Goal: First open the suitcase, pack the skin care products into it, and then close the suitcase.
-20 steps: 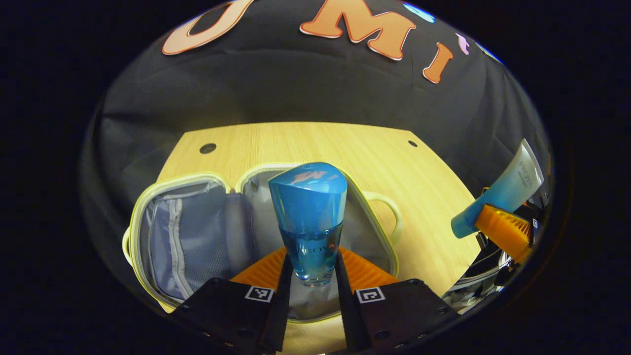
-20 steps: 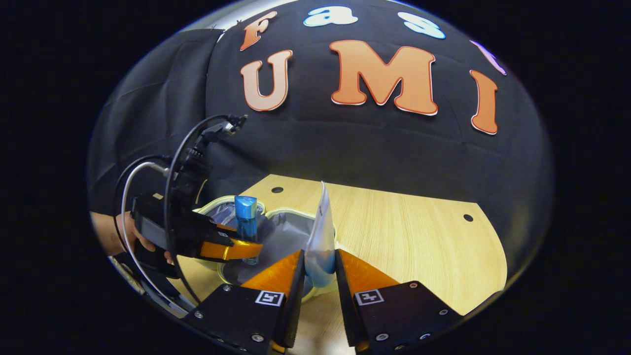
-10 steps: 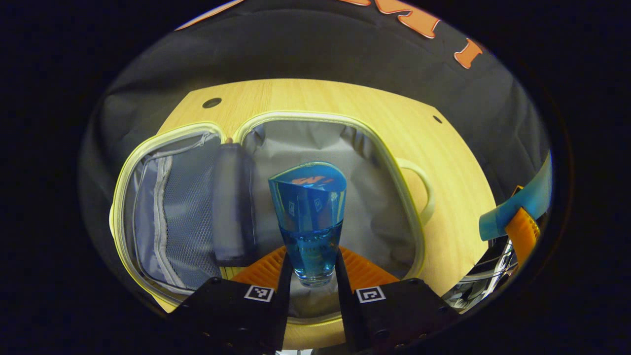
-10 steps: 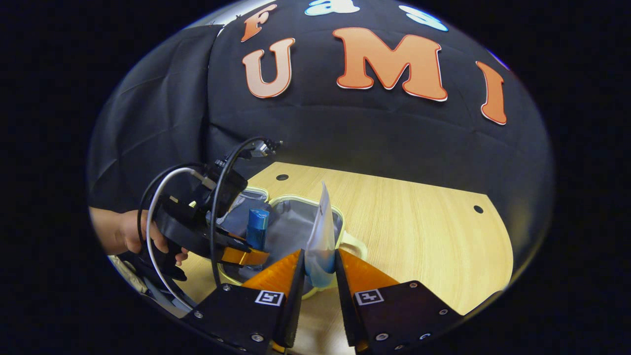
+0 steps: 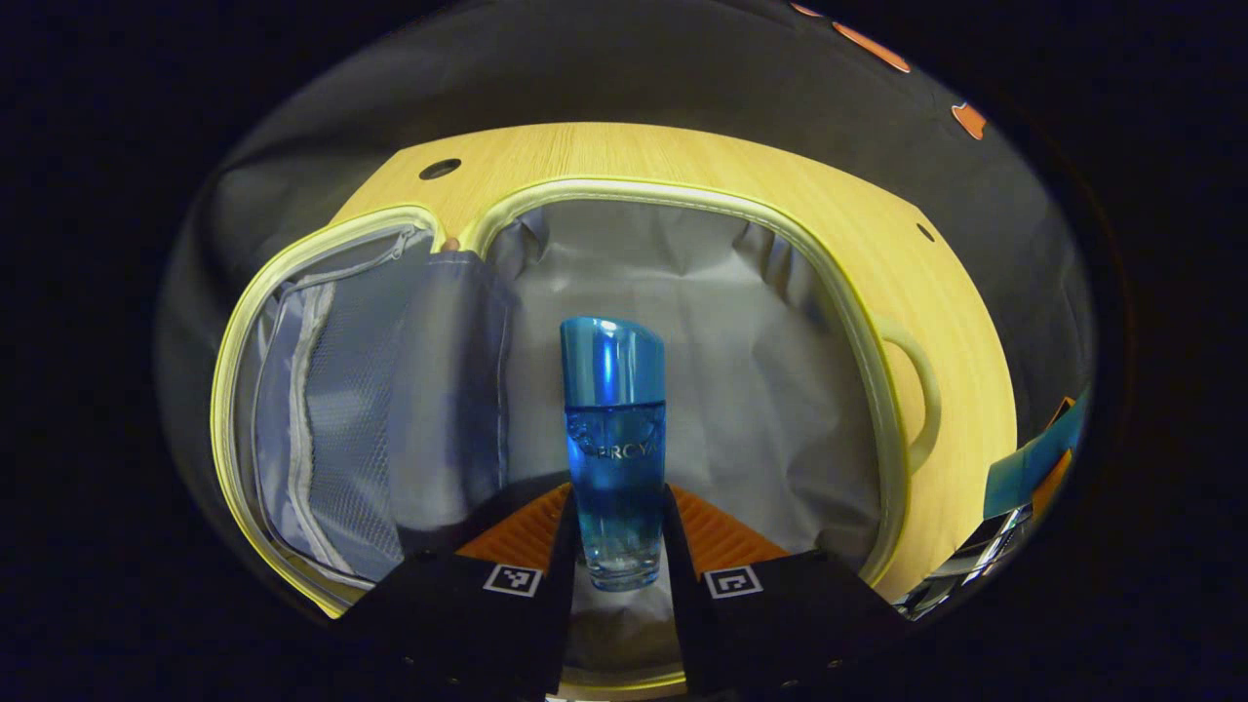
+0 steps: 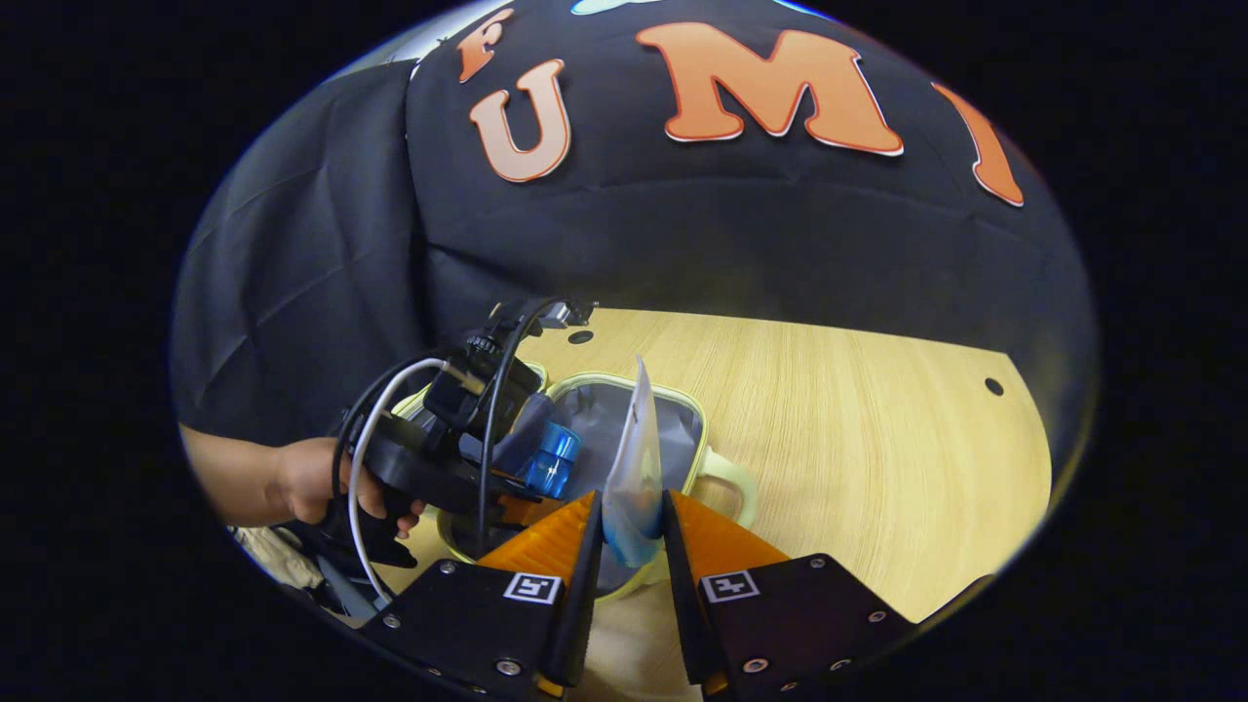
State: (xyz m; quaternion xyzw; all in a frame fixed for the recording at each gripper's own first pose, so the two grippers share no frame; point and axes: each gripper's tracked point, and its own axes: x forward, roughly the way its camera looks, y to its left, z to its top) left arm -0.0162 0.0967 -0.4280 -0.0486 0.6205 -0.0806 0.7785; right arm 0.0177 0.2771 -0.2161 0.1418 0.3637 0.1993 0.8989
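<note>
1. Suitcase (image 5: 882, 390): pale yellow trim, grey lining, lying open on the wooden desk (image 5: 624, 156). It looms larger in the left gripper view than half a second ago. Left of its hinge lies the mesh zip pocket (image 5: 331, 390); the handle (image 5: 921, 390) is on its right edge.
2. Blue bottle (image 5: 614, 439): clamped between both fingers of the left hand-held gripper (image 5: 618, 546), over the suitcase's right half. Now lower and tilted further towards the lining than before. Embossed lettering on the glass, too unclear to read.
3. Tube (image 6: 634, 468): white and blue, pinched upright between the fingers of the right hand-held gripper (image 6: 629, 556), above the suitcase's near rim, held as before. A hand (image 6: 312, 478) grips the left unit.
</note>
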